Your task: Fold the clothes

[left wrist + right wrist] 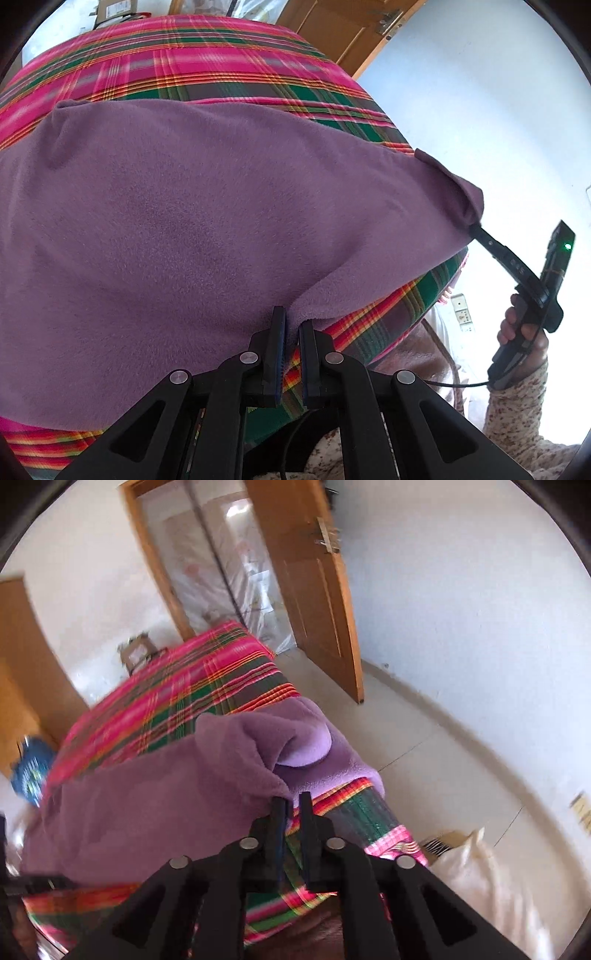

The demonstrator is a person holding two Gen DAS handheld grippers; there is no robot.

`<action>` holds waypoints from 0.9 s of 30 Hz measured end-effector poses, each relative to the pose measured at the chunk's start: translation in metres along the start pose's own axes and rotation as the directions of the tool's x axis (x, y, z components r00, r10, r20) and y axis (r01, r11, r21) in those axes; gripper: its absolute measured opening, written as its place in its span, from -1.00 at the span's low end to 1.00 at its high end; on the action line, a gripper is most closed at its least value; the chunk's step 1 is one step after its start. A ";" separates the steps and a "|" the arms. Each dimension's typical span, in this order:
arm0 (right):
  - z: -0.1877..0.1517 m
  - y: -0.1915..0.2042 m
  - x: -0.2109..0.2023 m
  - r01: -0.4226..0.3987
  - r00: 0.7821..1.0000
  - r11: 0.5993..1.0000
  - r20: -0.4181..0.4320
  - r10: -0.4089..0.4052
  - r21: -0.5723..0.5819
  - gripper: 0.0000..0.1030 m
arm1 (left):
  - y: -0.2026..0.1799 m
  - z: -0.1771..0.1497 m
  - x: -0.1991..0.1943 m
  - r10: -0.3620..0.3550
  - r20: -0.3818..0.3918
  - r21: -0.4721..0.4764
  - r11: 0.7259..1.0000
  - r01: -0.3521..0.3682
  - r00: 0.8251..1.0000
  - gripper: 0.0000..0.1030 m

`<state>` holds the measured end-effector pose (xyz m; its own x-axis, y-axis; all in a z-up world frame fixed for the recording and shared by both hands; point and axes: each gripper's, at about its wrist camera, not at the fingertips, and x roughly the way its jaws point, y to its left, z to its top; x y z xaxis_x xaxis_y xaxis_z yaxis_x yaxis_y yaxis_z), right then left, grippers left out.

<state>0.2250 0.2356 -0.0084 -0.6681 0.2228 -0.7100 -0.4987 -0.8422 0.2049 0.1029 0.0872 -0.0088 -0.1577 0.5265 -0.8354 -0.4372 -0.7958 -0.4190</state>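
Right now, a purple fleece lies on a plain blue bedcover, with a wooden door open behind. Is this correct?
No: the bedcover is pink and green plaid, not plain blue, as the left wrist view shows. The purple fleece lies on it, and the wooden door stands open.

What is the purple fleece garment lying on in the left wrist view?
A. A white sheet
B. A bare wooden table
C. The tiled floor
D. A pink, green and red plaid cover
D: the purple fleece garment is spread over the plaid cover, whose stripes show beyond it and beneath its near edge.
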 end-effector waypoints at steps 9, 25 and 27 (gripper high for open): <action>0.024 0.048 -0.026 0.010 0.994 0.967 0.105 0.018 -0.256 -0.19 | 0.001 0.000 0.001 -0.002 0.007 -0.002 1.000 0.002 1.000 -0.88; 0.063 0.102 0.064 0.065 0.987 0.868 -0.096 -0.129 -0.492 -0.25 | 0.005 0.001 0.000 -0.024 0.007 -0.020 1.000 0.024 1.000 -0.88; 0.063 0.101 0.067 0.079 0.983 0.870 -0.107 -0.149 -0.487 -0.43 | 0.005 0.001 -0.001 -0.022 0.007 -0.019 1.000 0.022 1.000 -0.88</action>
<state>0.0954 0.1964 0.0072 -0.5232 0.2917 -0.8007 -0.2172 -0.9542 -0.2057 0.1001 0.0831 -0.0096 -0.1542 0.5456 -0.8237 -0.4232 -0.7898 -0.4439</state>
